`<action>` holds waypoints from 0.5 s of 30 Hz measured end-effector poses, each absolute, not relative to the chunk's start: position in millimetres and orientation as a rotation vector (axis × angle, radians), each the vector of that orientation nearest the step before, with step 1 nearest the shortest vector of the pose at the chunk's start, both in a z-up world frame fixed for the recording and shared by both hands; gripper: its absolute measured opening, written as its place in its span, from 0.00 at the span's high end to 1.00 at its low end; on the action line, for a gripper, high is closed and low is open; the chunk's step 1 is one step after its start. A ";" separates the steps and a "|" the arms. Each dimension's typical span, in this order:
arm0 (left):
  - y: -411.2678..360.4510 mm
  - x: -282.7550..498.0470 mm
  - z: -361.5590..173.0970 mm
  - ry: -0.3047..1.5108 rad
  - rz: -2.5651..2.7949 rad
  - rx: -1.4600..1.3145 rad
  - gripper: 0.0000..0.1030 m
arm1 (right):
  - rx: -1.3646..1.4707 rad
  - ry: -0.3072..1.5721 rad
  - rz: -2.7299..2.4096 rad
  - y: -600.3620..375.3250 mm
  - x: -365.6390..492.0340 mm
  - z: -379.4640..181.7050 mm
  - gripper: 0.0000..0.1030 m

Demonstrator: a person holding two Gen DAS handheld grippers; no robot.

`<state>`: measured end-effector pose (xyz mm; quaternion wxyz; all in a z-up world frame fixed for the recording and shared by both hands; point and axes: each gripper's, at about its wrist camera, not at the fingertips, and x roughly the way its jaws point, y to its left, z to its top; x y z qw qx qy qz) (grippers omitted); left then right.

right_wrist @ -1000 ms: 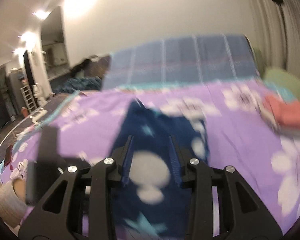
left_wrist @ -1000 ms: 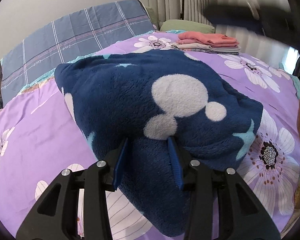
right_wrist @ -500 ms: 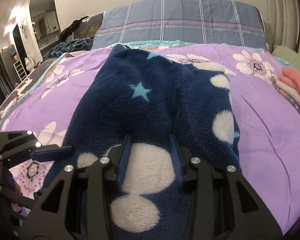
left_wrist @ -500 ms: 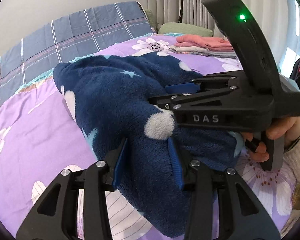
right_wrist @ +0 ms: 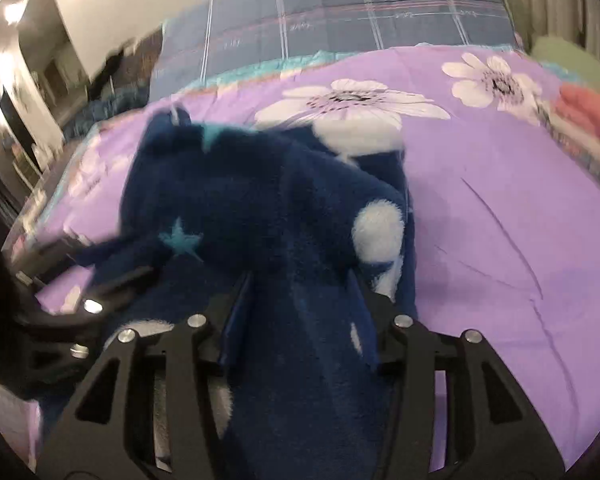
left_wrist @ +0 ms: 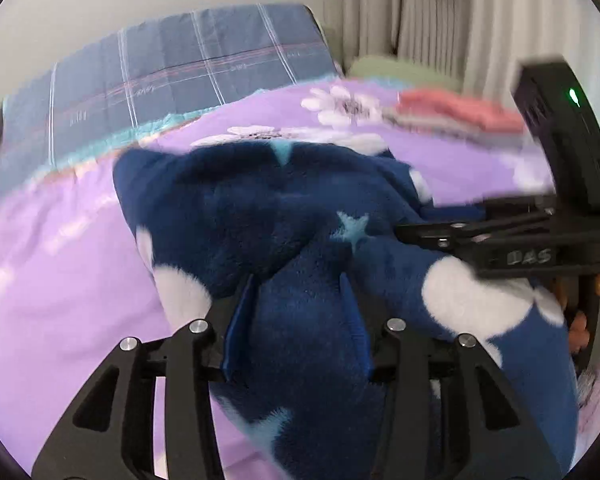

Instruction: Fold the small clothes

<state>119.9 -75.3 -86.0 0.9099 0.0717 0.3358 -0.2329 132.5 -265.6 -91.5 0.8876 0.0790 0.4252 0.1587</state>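
left wrist view: left gripper [left_wrist: 296, 320] sits low in frame, both blue pads pressed against a thick fold of the navy fleece garment [left_wrist: 268, 208], which bulges between them. its jaws have just been opening a little, yet the fabric is still pinched between them. grasping the fleece, then.

right gripper [left_wrist: 440, 226] reaches in from the right edge of the same view, fingers pointing leftward into the garment near a pale blue star; a hand [left_wrist: 588, 312] wraps its handle (only fingertips visible), and a green light glows on the housing.

right wrist view: right gripper [right_wrist: 300, 312] has a ridge of the same fleece filling the gap, pads touching fabric on both sides. jaws have just been opening here too, with the cloth between them, and the fold still looks held. left gripper [right_wrist: 112, 276] appears at the left edge, blurred.

the garment (navy, white blobs, light blue stars) lies bunched in the middle of the purple floral bedspread [right_wrist: 500, 208], its near end lifted into both tools.

beyond: a stack of folded clothes [left_wrist: 456, 114], coral on top, rests on the bedspread far right. a blue plaid pillow [left_wrist: 180, 80] stands at the head. pale curtains [left_wrist: 428, 16] hang behind. both views blurred.
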 end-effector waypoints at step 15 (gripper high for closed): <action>-55.5 176.0 -16.7 0.642 -0.425 0.138 0.54 | 0.103 0.787 0.369 -256.2 144.1 -17.3 0.51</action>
